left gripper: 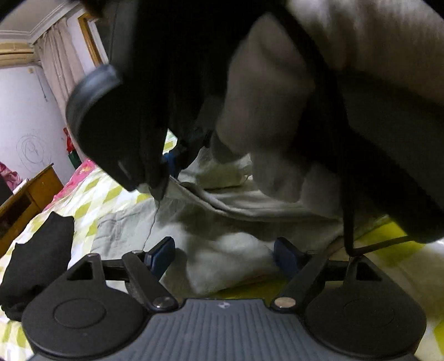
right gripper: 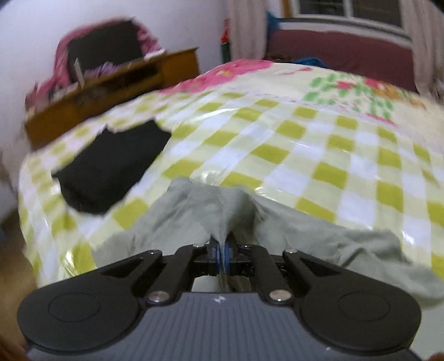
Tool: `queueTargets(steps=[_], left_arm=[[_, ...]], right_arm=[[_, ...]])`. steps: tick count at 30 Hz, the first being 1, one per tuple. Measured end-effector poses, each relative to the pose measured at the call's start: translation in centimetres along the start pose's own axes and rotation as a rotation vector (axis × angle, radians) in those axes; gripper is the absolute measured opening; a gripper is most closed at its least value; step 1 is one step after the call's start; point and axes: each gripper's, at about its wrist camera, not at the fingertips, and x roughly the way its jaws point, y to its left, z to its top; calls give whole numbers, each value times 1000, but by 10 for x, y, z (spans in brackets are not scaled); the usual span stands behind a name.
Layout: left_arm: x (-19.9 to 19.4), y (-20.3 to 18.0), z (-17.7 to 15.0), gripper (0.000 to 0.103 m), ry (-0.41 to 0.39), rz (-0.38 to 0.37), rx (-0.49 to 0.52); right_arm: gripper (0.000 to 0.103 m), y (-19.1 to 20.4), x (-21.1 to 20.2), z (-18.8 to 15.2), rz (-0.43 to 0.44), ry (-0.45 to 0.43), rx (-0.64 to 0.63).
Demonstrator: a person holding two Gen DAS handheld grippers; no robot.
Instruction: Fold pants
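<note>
While pinched, pants (right gripper: 194, 205) on bedspread (right gripper: 305, 155)

Pale grey-green pants (right gripper: 194, 211), crumpled and only partly flat on the yellow-checked bed (right gripper: 305, 144), with one fold of fabric drawn up into a ridge, near edge bunched.

A lived-in home bedroom: a bed (right gripper: 319, 155) spread with a yellow-and-white checked cover fills the room, a pink floral quilt (right gripper: 236, 69) at its far end. A wooden desk (right gripper: 111, 86) stands against a scribbled white wall (left gripper: 25, 125), curtains (left gripper: 59, 69) hang beside a window (right gripper: 349, 11).
</note>
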Motion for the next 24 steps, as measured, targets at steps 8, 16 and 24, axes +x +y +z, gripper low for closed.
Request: queueTargets(steps=[8, 16, 24], left_arm=[[-1, 4, -4, 93, -9, -11, -7], [5, 15, -3, 93, 14, -42, -41], [2, 21, -9, 99, 18, -34, -47]], right_arm=[[5, 17, 15, 19, -44, -8, -47], [5, 43, 16, 49, -46, -69, -131], [11, 87, 80, 16, 45, 152, -287]])
